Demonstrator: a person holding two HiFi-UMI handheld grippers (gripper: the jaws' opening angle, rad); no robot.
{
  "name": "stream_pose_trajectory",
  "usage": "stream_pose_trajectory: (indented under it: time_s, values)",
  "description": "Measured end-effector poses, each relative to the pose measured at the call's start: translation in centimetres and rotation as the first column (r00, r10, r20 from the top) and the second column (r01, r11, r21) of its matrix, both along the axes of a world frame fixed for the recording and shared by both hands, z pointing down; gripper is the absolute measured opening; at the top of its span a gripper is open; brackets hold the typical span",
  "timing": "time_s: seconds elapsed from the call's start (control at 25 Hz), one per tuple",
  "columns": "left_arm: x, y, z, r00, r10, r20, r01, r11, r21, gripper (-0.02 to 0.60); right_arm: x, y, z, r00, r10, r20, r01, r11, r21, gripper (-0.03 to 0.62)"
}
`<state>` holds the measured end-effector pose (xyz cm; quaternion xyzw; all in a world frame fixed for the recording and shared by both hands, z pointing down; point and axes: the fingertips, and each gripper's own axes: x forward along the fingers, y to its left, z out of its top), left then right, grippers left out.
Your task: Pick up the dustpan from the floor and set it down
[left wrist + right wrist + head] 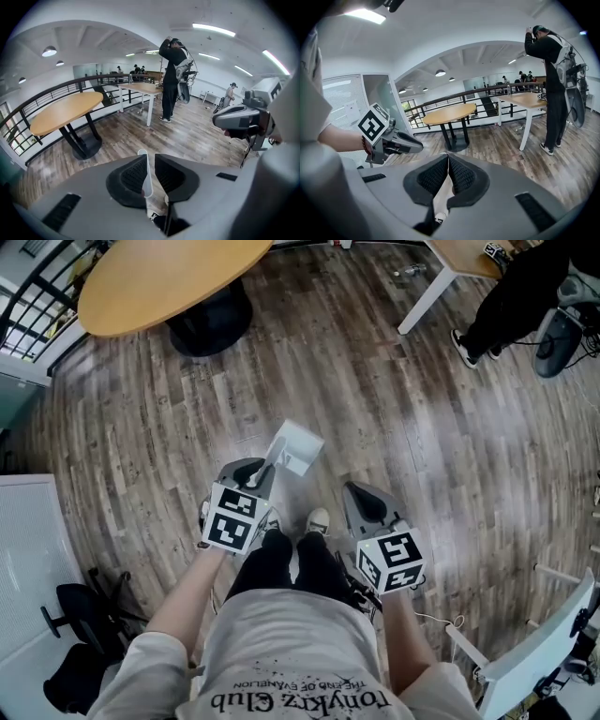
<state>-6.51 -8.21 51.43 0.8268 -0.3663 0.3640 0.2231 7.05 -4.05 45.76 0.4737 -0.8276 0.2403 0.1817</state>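
- Wood-plank floor (403, 427) all round;
- left gripper (149, 161) jaws clamped on the dustpan (298, 446) handle; white pan juts past them toward 1 o'clock;
- right gripper (448, 161) jaws together, empty;
- round table (169, 277) at 11 o'clock

Wood-plank floor (422, 427), worn, with a faint sheen. Upper left, round table (169, 277): smooth matt wooden top. Dustpan (298, 448): smooth white plastic. Left tool (258, 468): matt grey plastic.
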Motion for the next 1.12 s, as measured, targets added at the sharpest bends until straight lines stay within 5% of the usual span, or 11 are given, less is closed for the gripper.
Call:
stream_pose_trajectory:
  time_s: [0.24,0.8,1.12]
  values:
    - [0.2,1.8,-3.7,0.998,0.004,-0.063,-0.002,1.000,0.023,0.023,-1.5,1.0,-1.0,0.999,-0.036,0.006,0.036,0.999,-0.011,0.026]
    - [0.1,4.7,-10.9,0.975,-0.118,-0.188,0.153,0.971,0.185,0.023,-2.4,1.5,-4.7,0.996,-0.032,0.088,0.031,0.999,0.021,0.025]
    - [0.8,5.3,-11.2,0.973,-0.110,-0.202,0.149,0.970,0.192,0.023,-3.1,1.6,-5.7,0.998,-0.044,0.050,0.042,0.998,0.045,0.025]
